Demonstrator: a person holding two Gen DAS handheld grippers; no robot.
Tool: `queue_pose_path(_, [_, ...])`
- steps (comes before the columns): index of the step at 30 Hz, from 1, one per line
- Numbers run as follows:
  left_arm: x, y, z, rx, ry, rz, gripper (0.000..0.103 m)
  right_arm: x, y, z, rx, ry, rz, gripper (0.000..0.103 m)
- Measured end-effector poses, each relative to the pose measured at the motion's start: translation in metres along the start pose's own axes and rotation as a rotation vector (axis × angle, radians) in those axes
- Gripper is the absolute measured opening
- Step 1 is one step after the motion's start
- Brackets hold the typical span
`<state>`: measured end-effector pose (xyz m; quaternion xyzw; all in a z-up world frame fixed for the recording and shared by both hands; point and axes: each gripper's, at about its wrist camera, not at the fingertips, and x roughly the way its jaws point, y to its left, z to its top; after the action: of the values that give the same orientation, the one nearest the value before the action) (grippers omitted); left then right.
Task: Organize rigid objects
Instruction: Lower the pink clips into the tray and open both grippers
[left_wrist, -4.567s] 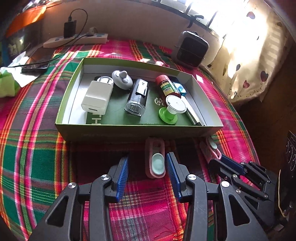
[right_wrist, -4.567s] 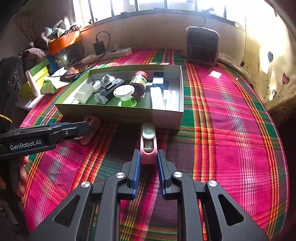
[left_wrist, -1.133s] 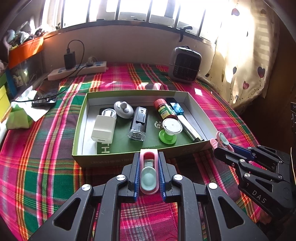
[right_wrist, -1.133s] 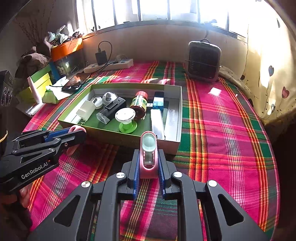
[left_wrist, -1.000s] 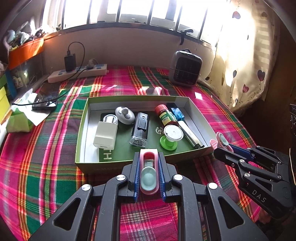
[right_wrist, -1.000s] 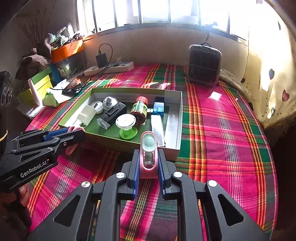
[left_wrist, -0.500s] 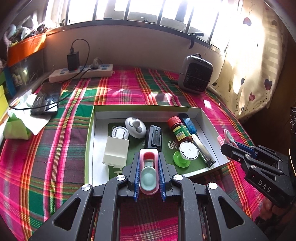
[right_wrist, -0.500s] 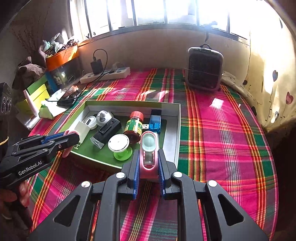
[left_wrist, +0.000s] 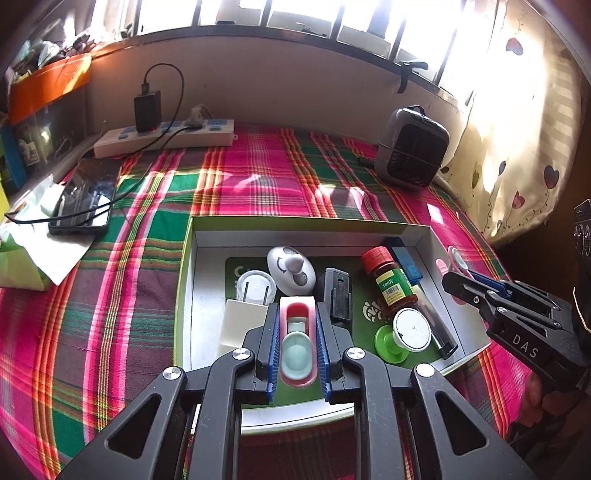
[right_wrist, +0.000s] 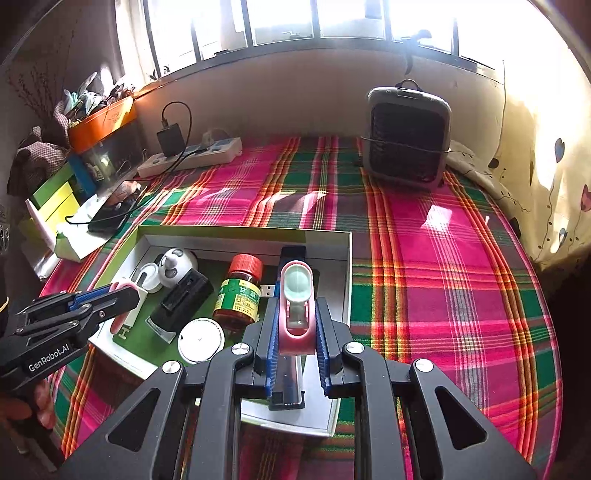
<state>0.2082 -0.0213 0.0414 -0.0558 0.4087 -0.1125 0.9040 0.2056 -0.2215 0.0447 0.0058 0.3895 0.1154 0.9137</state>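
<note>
Two pink clip-shaped pieces with mint pads are held, one per gripper. My left gripper (left_wrist: 297, 311) is shut on one pink piece (left_wrist: 296, 354) and hangs over the near left part of the green-rimmed box (left_wrist: 295, 223). My right gripper (right_wrist: 296, 302) is shut on the other pink piece (right_wrist: 295, 280) above the box's (right_wrist: 240, 232) right side, over a silver bar (right_wrist: 290, 384). The box holds a white charger plug (left_wrist: 240, 317), a white egg-shaped gadget (left_wrist: 290, 266), a black block (left_wrist: 338, 291), a red-capped bottle (left_wrist: 391, 284), a green-and-white suction cup (left_wrist: 406, 332) and a blue stick (left_wrist: 406, 258).
The box lies on a pink and green plaid cloth (right_wrist: 443, 277). A grey heater (right_wrist: 406, 144) stands at the back right. A power strip (left_wrist: 162, 138) with a black charger, a phone (left_wrist: 83, 197) on its cable and green tissue packs lie at the back left.
Both grippers have moved forward with their pink pieces, from the box's near wall to above its inside. Neither grip has changed.
</note>
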Motion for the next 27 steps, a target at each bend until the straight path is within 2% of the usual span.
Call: queue_pose_path(27, [0.023,-0.009,0.007,0.034,0.016,0.003,0.017,0.030,-0.003,0.003,0.001,0.022,0.007,0.019])
